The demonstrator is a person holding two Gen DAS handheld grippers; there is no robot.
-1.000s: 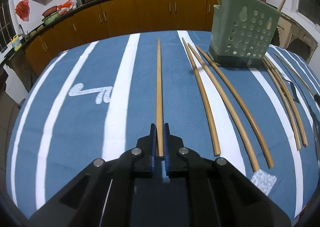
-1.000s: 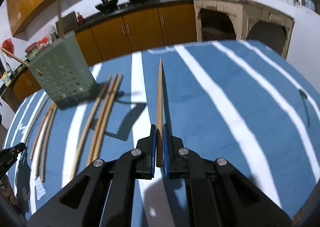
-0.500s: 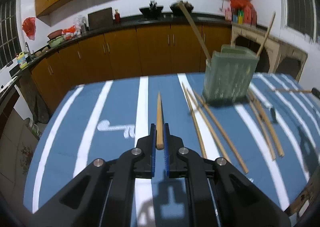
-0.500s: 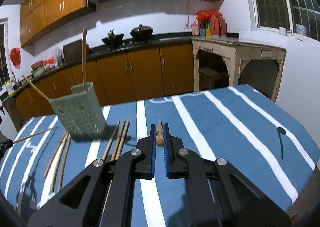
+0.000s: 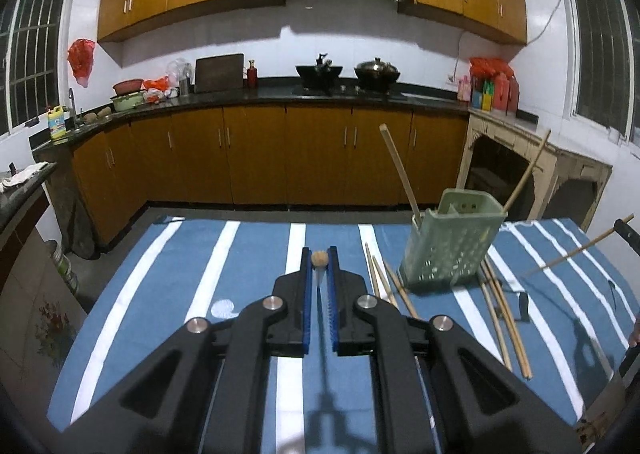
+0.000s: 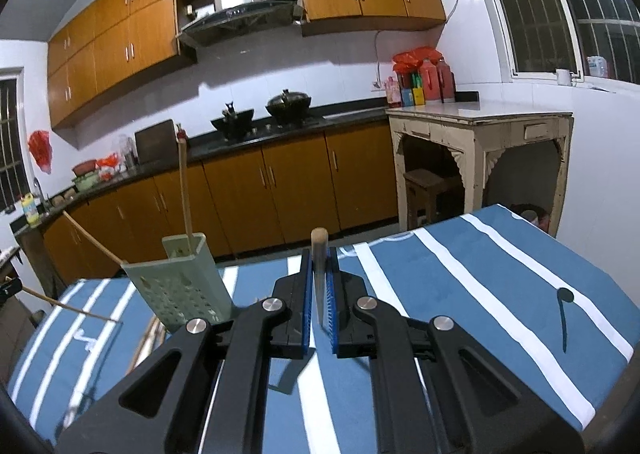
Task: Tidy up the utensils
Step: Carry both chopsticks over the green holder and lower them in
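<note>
My left gripper point(image 5: 319, 254) is shut on a wooden chopstick point(image 5: 319, 258) that points straight at the camera, held above the blue striped tablecloth point(image 5: 192, 286). The right gripper point(image 6: 319, 254) is shut on another chopstick point(image 6: 319, 242), its end sticking up between the blue pads. A green perforated utensil holder point(image 5: 448, 246) stands on the cloth to the right of the left gripper, with two sticks in it. In the right wrist view the holder point(image 6: 180, 290) stands to the left. Several loose chopsticks point(image 5: 504, 318) lie around its base. The right gripper's chopstick point(image 5: 580, 250) shows at the far right.
Wooden kitchen cabinets point(image 5: 280, 153) and a dark counter with pots point(image 5: 348, 73) run behind the table. A cream side table point(image 6: 480, 133) stands at the right. The table's far edge point(image 5: 260, 219) drops to the floor. A dark mark point(image 6: 564, 314) is printed on the cloth.
Both grippers have risen off the cloth with their chopsticks and tilted up. The chopsticks, earlier lying flat along the table, now point at the cameras. The kitchen wall has come into view.
</note>
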